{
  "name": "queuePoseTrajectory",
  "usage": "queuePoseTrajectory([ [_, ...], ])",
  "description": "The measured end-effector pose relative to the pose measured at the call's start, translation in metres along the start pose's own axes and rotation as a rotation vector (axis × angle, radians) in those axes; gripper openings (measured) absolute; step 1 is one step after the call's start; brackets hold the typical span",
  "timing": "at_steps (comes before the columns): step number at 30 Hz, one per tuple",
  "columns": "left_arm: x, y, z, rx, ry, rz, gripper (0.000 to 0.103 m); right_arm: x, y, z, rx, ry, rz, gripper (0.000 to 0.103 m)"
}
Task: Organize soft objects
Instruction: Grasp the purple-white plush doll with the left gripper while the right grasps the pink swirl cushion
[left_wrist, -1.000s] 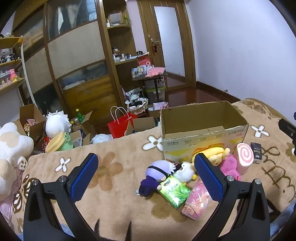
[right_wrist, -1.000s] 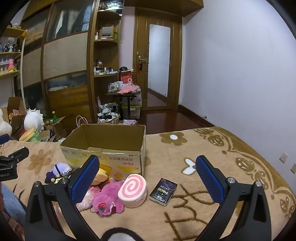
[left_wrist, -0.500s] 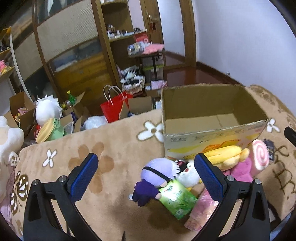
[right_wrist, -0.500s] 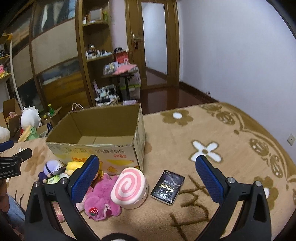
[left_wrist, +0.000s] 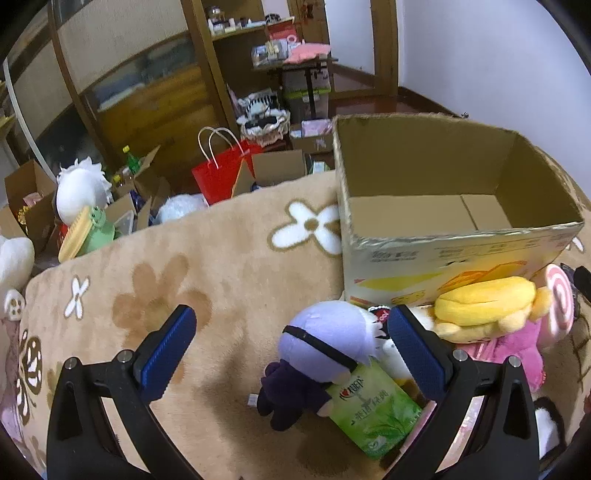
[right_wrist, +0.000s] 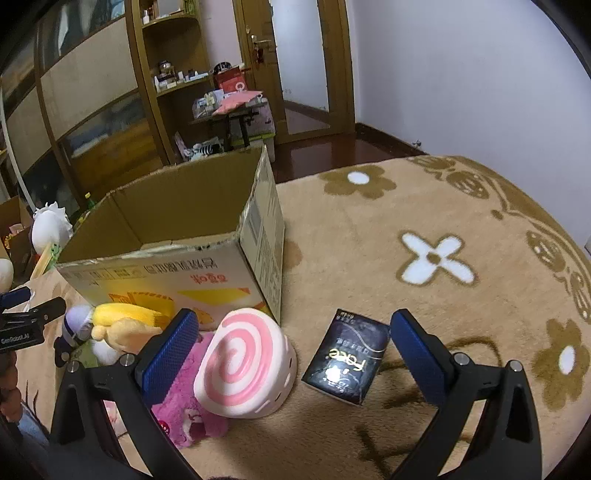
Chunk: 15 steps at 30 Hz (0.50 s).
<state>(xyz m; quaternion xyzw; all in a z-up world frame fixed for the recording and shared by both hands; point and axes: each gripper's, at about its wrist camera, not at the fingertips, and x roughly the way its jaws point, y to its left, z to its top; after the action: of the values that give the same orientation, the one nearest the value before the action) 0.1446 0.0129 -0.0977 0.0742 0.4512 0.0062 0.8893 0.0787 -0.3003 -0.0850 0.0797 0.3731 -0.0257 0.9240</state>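
Approach step: soft toys lie heaped on the blanket (left_wrist: 229, 266) against the front wall of the empty box (left_wrist: 436, 258). Left gripper (left_wrist: 291, 350), jaws wide apart and empty, hovers over the purple doll (left_wrist: 325, 347), which lies beside a green pack (left_wrist: 373, 410) and a yellow plush (left_wrist: 487, 302). Right gripper (right_wrist: 291, 350), likewise spread and empty, frames the swirl cushion (right_wrist: 247, 362). Next move, judged: lower, close on one toy, lift it over the box rim

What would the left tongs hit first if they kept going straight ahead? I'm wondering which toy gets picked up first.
Most likely the purple-haired plush doll: it lies between the open left tongs, nearer the right finger, with the green tissue pack over its lower side. Depth is hard to judge, so the blanket could come first.
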Motion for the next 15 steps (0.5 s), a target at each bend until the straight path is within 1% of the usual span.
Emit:
queuePoseTrajectory([
  [8,0.026,0.001,-0.006,-0.014,0.079,-0.006,0.102,0.019,0.001,-0.006,0.009,0.048,0.036,0.103],
  [15,0.035,-0.003,-0.010,-0.009,0.119,-0.022,0.102,0.028,0.008,-0.009,-0.004,0.069,0.058,0.103],
])
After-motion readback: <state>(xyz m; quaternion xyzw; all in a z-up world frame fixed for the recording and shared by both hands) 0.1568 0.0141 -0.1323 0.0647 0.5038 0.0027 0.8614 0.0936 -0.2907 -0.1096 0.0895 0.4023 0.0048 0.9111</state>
